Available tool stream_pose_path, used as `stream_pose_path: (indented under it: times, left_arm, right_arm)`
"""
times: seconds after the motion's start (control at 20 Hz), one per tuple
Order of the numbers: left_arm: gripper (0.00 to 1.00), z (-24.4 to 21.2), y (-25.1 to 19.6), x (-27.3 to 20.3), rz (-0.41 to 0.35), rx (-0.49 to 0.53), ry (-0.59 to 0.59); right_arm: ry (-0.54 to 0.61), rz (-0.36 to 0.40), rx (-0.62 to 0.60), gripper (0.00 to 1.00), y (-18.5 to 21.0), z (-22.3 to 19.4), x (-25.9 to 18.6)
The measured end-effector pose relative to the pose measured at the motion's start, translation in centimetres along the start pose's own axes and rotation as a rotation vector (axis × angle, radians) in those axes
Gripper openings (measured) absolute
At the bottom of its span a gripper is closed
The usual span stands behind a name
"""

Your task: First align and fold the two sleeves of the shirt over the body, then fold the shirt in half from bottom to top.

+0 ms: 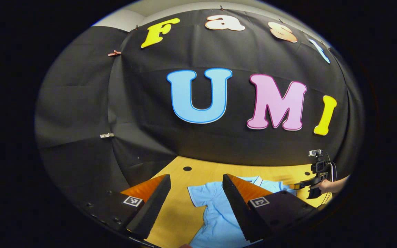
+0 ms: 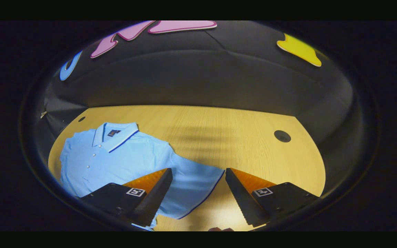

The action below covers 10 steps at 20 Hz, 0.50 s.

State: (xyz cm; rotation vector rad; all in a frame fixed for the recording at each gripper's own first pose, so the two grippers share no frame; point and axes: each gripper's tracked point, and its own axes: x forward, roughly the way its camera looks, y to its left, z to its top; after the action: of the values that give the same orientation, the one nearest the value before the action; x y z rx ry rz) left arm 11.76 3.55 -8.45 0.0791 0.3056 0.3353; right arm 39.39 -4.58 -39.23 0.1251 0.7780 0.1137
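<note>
A light blue polo shirt lies flat and face up on the wooden table, collar toward the back wall, both short sleeves spread out. In the right gripper view my right gripper is open and hovers over the shirt's right sleeve, whose dark-trimmed hem runs between the fingers. In the left gripper view my left gripper is open above the other sleeve and the shirt body. That view also has the right gripper farther off, held by a hand, near the shirt's far shoulder.
The table has a round cable hole near each back corner. Black cloth walls close the booth behind and beside the table. Bare wood lies to the right of the shirt.
</note>
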Motion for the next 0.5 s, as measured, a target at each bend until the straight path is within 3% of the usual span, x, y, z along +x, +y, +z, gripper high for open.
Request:
stream_pose_path:
  times: [0.2,0.3,0.35,0.4,0.5]
  left_arm:
    - [0.97,-0.1,-0.1,0.5,-0.003,0.003,0.009]
    - [0.96,-0.2,0.0,0.7,-0.012,-0.003,0.018]
    - [0.96,-0.2,0.2,0.7,-0.018,-0.001,0.022]
    - [0.96,-0.2,0.4,0.8,-0.021,0.003,0.02]
    - [0.97,0.0,1.3,0.6,-0.019,0.007,0.011]
  right_arm:
    - [0.069,0.014,0.011,0.98,0.6,-1.6,1.1]
    - [0.081,0.031,0.012,0.48,1.5,-1.8,0.8]
    - [0.072,0.023,0.027,0.44,1.8,-1.6,0.6]
    - [0.073,0.018,0.039,0.1,2.1,-1.5,1.0]
    - [0.07,0.004,0.056,0.03,2.1,-1.2,0.7]
